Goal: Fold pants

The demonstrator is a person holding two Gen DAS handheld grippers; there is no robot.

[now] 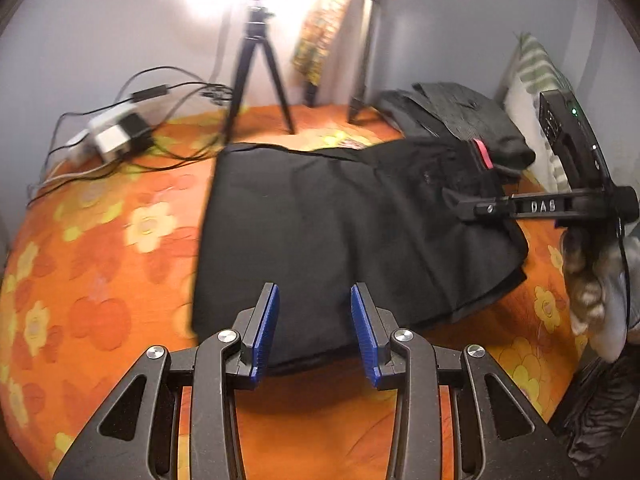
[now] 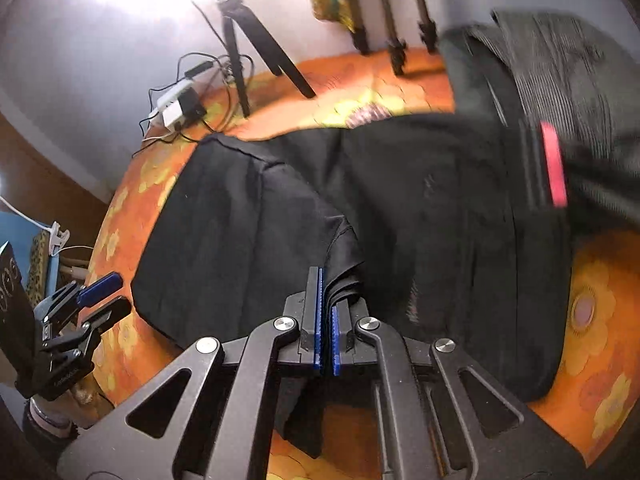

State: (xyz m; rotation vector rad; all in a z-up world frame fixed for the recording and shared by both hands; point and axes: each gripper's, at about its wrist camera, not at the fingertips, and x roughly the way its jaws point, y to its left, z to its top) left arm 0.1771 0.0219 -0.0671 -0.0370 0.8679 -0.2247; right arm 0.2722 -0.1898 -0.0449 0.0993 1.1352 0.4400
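The black pants [image 1: 340,220] lie folded across an orange flowered bedspread [image 1: 100,260]. My left gripper [image 1: 315,292] hovers over their near edge, blue pads apart, nothing between them. In the right wrist view my right gripper [image 2: 327,292] is shut on a bunched fold of the black pants [image 2: 260,208], and the cloth hangs down under the jaws. The same right gripper [image 1: 452,196] shows from the side in the left wrist view, at the pants' right end, with a person's hand [image 1: 588,280] behind it. The left gripper [image 2: 102,292] appears at the far left in the right wrist view.
A dark ribbed garment [image 1: 460,112] with a pink tag [image 1: 482,154] lies at the back right beside a striped pillow [image 1: 536,80]. A black tripod [image 1: 256,60] stands at the back of the bed. A power adapter with tangled cables [image 1: 116,132] lies at the back left.
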